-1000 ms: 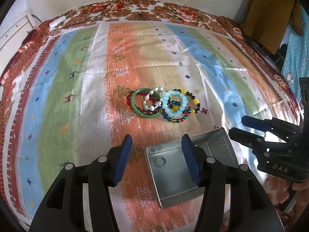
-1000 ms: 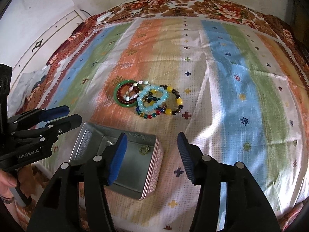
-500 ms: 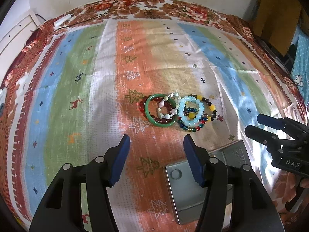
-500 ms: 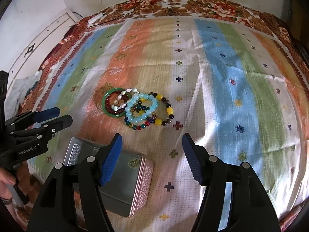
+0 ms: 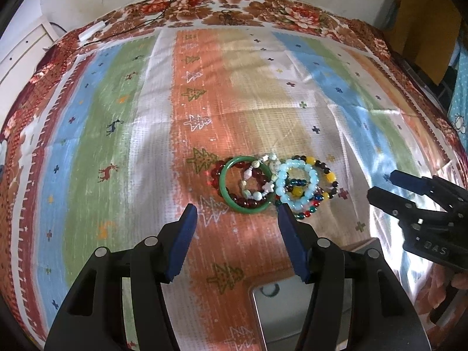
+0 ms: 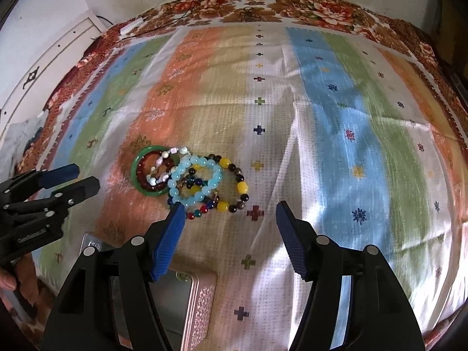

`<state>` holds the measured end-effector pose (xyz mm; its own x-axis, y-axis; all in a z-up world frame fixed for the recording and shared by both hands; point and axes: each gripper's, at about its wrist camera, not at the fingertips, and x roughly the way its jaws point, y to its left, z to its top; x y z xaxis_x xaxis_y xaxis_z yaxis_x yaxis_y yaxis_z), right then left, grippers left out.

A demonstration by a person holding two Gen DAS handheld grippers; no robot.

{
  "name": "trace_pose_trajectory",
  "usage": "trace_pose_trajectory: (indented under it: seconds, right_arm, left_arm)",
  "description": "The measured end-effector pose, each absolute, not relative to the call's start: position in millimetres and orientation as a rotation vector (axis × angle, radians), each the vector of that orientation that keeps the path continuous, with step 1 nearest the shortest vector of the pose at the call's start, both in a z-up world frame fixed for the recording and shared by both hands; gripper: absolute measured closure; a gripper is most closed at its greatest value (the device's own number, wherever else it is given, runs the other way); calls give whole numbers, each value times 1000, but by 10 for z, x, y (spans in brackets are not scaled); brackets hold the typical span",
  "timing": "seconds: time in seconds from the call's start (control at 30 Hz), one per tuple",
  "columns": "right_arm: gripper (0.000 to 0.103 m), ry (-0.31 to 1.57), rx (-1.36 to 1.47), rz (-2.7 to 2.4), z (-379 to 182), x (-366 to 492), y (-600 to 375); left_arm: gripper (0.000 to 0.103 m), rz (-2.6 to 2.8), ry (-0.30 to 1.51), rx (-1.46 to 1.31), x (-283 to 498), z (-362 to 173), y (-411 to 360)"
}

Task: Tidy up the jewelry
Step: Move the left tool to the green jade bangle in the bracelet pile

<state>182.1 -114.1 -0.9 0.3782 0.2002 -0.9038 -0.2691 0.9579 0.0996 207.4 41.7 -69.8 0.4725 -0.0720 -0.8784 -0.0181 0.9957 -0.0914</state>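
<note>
We have drawn both grippers forward since a second ago — the bracelet pile [image 5: 275, 185] now lies just beyond our left gripper [image 5: 237, 213], jaws spread wide and empty; the right gripper [image 6: 229, 210] likewise. The striped cloth [image 5: 117, 146] covers the surface. The tin box [image 6: 193, 307] sits half-hidden beneath our fingers.

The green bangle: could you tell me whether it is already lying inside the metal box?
No, the green bangle lies on the striped cloth among the beaded bracelets, apart from the metal box.

Green bangle [image 5: 245, 188], striped multicolour cloth [image 5: 140, 134]
</note>
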Motion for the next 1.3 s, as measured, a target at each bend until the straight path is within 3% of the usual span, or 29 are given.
trace_pose_trajectory:
  seconds: [0.77, 1.3]
  right_arm:
    - [39, 1230, -84, 282, -327, 2199, -1064]
    - [39, 1343, -100, 288, -753, 2438, -1057]
  left_arm:
    - [46, -28, 1152, -127, 2527, -1025, 544]
    - [61, -50, 1214, -85, 2700, -1259, 503]
